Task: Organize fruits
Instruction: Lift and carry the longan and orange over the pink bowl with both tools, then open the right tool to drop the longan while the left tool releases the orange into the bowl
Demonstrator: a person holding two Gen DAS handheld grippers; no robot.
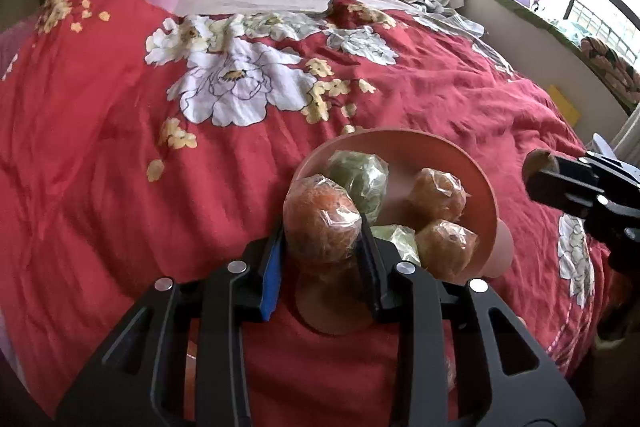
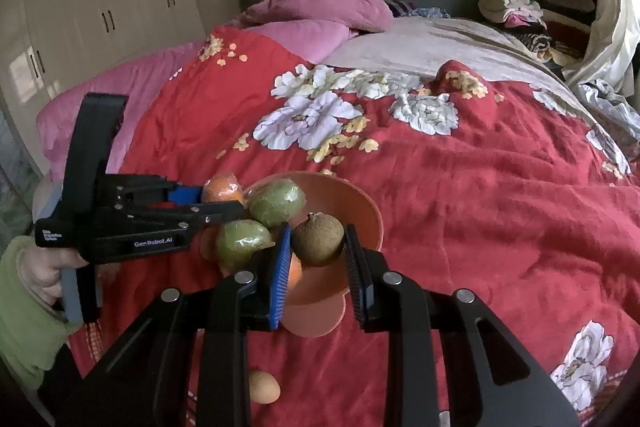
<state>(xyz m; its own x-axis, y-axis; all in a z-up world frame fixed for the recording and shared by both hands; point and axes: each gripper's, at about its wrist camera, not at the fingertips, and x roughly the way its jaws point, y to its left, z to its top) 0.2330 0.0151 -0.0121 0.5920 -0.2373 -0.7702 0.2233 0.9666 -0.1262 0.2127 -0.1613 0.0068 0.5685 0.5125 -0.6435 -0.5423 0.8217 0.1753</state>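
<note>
My left claw (image 1: pixel 322 227) holds a wrapped orange (image 1: pixel 320 219) over the pink bowl (image 1: pixel 486 195) on the bed (image 1: pixel 120 147). My right claw (image 2: pixel 318 247) holds a brown fruit (image 2: pixel 319 239) over the bowl too.

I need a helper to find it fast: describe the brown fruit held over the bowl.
On the red floral quilt stands a salmon-pink plastic bowl of fruit. Just above its near rim, the right gripper is shut on a round, dull brown, rough-skinned fruit. Unlike the orange and green fruits beside it, it has no shiny plastic wrap.
</note>
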